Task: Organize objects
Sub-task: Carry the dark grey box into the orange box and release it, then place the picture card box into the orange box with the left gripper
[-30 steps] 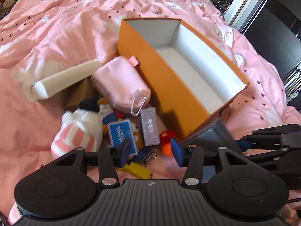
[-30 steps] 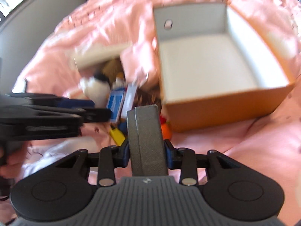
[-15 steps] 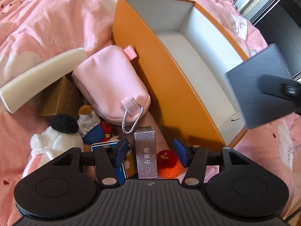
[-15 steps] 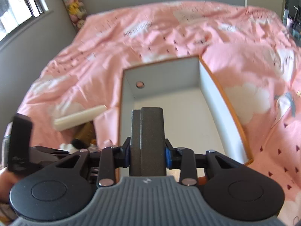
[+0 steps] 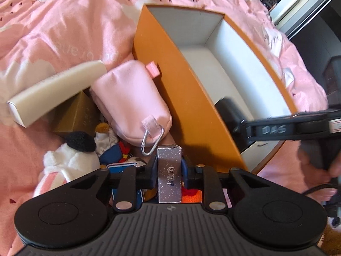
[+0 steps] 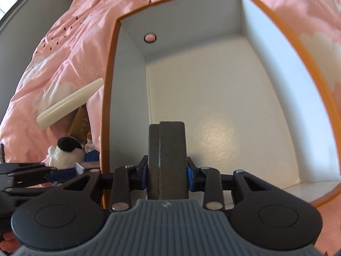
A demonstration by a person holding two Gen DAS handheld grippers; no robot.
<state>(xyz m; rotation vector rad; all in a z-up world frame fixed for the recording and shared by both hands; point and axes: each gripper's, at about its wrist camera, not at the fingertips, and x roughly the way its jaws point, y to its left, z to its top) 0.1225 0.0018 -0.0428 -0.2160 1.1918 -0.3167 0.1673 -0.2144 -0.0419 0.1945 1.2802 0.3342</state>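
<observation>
Right tongs (image 6: 167, 179) clamp a dark grey case (image 6: 167, 160) inside the orange box (image 6: 106, 106) for stowing; left tongs (image 5: 169, 170) grip a glittery carton (image 5: 169, 177).

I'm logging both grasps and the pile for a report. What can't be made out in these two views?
- Dark grey box: its underside, hidden by the right gripper; blurred in the left wrist view.
- Glittery box: its lower end, behind the left gripper.
- Blue card and orange knit toy: mostly covered by that gripper.
- Gold box: partly under the white tube.
</observation>
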